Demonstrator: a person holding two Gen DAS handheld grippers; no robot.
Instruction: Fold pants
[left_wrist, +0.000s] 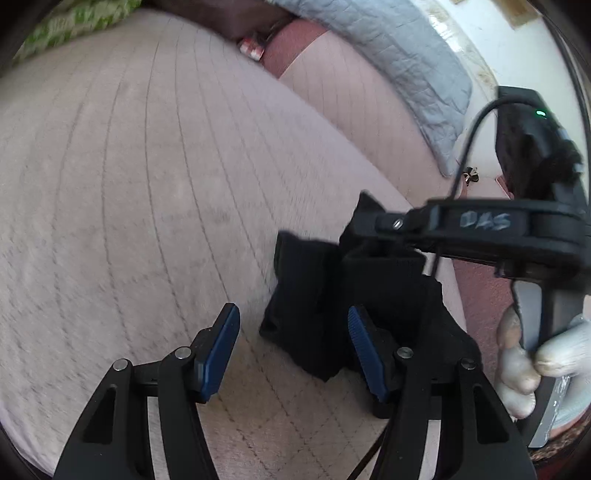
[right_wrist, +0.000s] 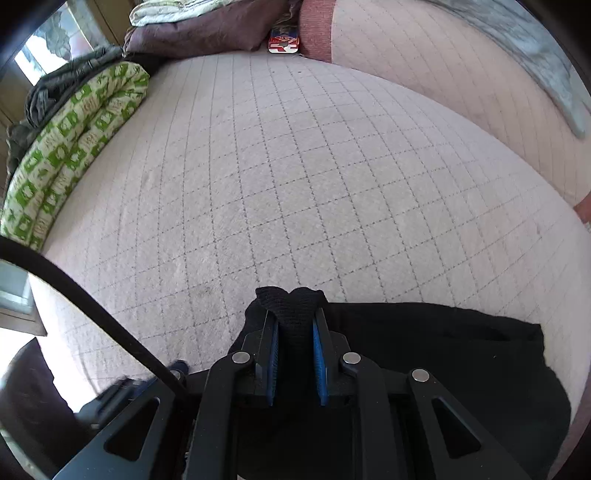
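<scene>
Two grippers working black pants (right_wrist: 424, 354) on quilted bed cover (right_wrist: 295, 166); right gripper (right_wrist: 294, 343) pinching bunched fabric, lifting for folding; left gripper (left_wrist: 291, 332) spread wide, empty, approaching pants to assist.

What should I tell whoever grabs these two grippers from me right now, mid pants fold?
Left gripper: open, holding nothing, just short of the black pants.
Right gripper: shut on a bunched edge of the pants, which stick up between its fingers.
Pants: crumpled in a dark heap on the checked pink blanket, with more of them spread to the right of the right gripper.
Done: one edge gripped.
Left: likely take a second edge with the left gripper, spread the pants flat, then fold them.
</scene>
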